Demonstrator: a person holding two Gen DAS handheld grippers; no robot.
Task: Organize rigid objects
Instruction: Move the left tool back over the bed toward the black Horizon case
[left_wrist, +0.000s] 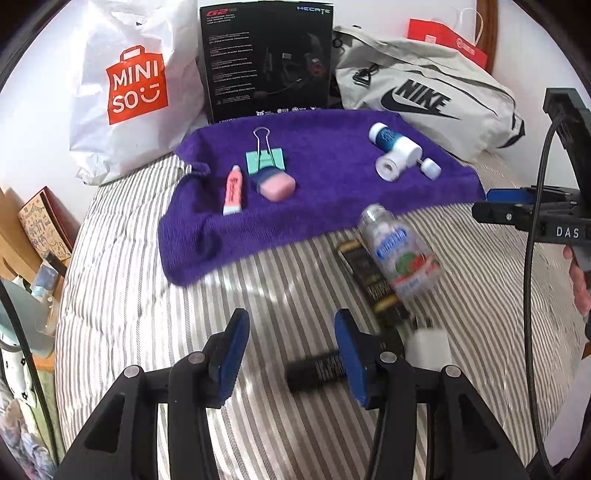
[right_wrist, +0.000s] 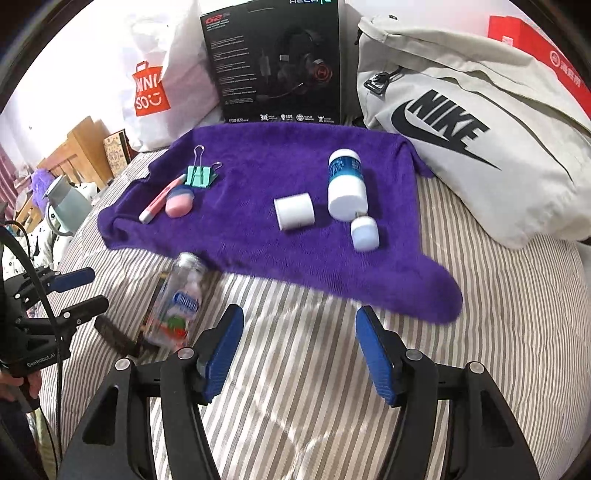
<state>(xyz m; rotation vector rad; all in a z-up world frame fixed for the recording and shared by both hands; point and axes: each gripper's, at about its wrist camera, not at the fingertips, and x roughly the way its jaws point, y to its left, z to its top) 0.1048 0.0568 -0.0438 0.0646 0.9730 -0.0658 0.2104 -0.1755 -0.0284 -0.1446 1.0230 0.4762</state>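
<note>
Both tools hang over the striped bed cover with nothing between their pads. Left tool (left_wrist: 291, 354): jaws parted, empty. Right tool (right_wrist: 299, 354): jaws parted wider and widening at this moment, also empty.

Just beyond the left tool's right pad lies a black ribbed cylinder (left_wrist: 314, 373), partly hidden by that pad, with a white block (left_wrist: 428, 347) beside it. Ahead and right of that tool, a clear candy bottle (left_wrist: 400, 251) lies tilted across a flat black packet (left_wrist: 373, 280), both off the cloth. From the right tool the same bottle sits ahead to the left.

Farther ahead, a purple towel (right_wrist: 258, 258) carries two clusters. Left cluster: pink tube (right_wrist: 160, 201), pink eraser (right_wrist: 179, 201), green binder clip (right_wrist: 199, 175), close together. Right cluster: blue-and-white bottle (right_wrist: 345, 181), white roll (right_wrist: 294, 211), small white cap (right_wrist: 365, 229).

Behind the towel stand a Miniso bag (left_wrist: 136, 85), a headset box (right_wrist: 273, 62) and a grey Nike bag (right_wrist: 461, 122).

Judged step: between placements, reaching for a loose item. Next move likely calls for lowering either tool around the candy bottle, gripping across its body, then carrying it onto the towel.
</note>
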